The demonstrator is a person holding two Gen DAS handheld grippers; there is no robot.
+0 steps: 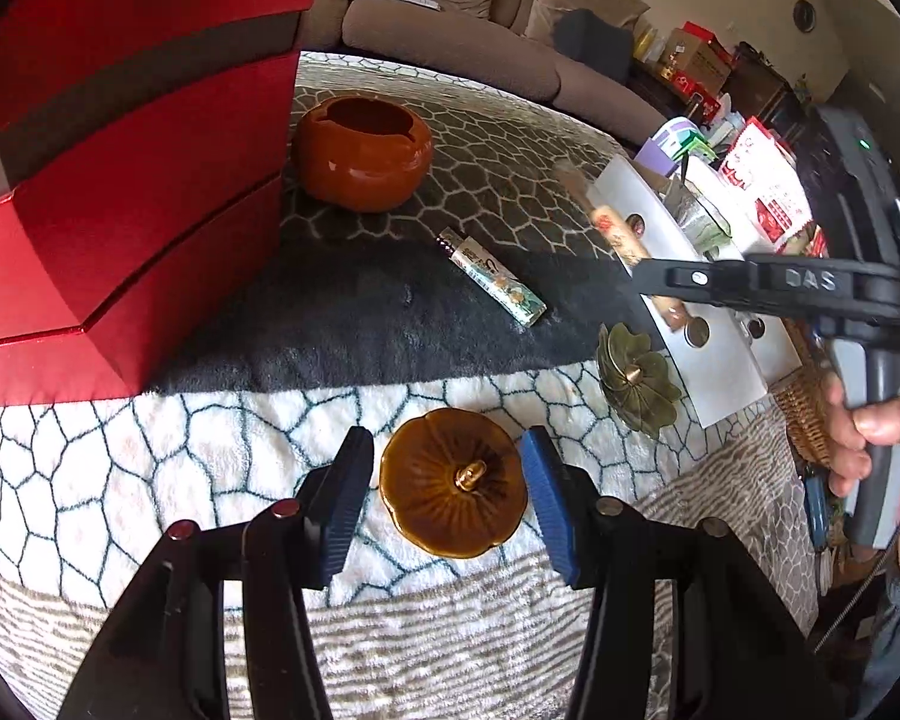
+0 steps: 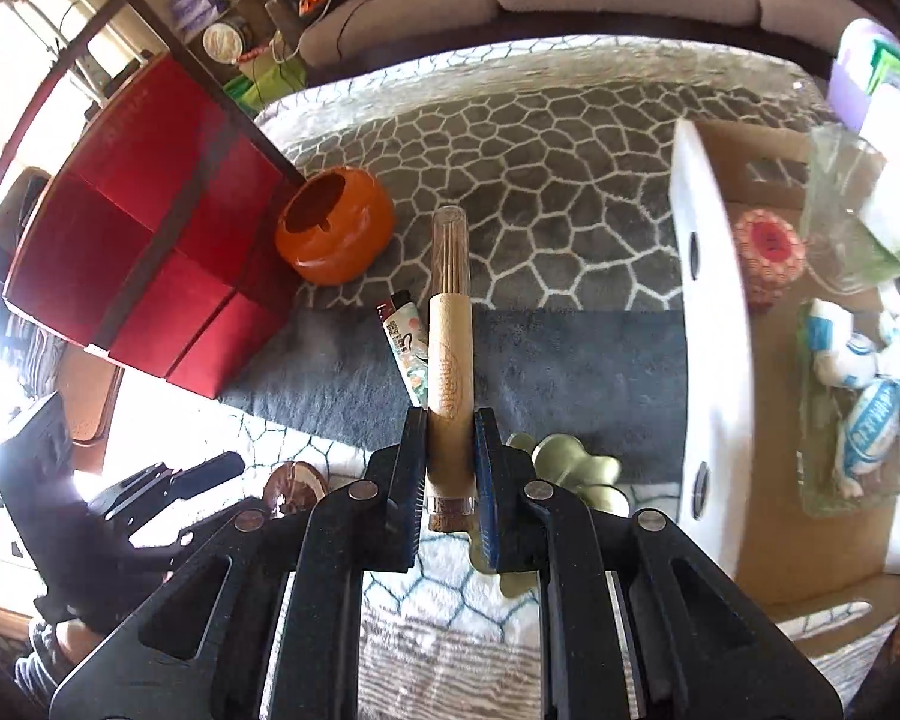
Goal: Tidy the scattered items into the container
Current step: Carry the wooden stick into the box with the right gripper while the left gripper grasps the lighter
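Observation:
My left gripper (image 1: 447, 468) is open, its blue pads on either side of a brown pumpkin-shaped ceramic lid (image 1: 453, 489) that lies on the blanket. My right gripper (image 2: 450, 420) is shut on a tan incense tube (image 2: 449, 324) and holds it above the blanket, just left of the white cardboard box (image 2: 711, 324). The tube also shows in the left wrist view (image 1: 615, 228) beside the box (image 1: 714, 360). An orange ashtray (image 1: 363, 153), a printed lighter (image 1: 492, 276) and a brass lotus incense holder (image 1: 636, 378) lie on the blanket.
A large red box (image 1: 126, 180) stands on the left of the blanket. The white box holds a glass jar, wrapped packets and a round red tin (image 2: 768, 252). A sofa (image 1: 450, 30) runs behind. Cluttered boxes stand at the far right (image 1: 696, 60).

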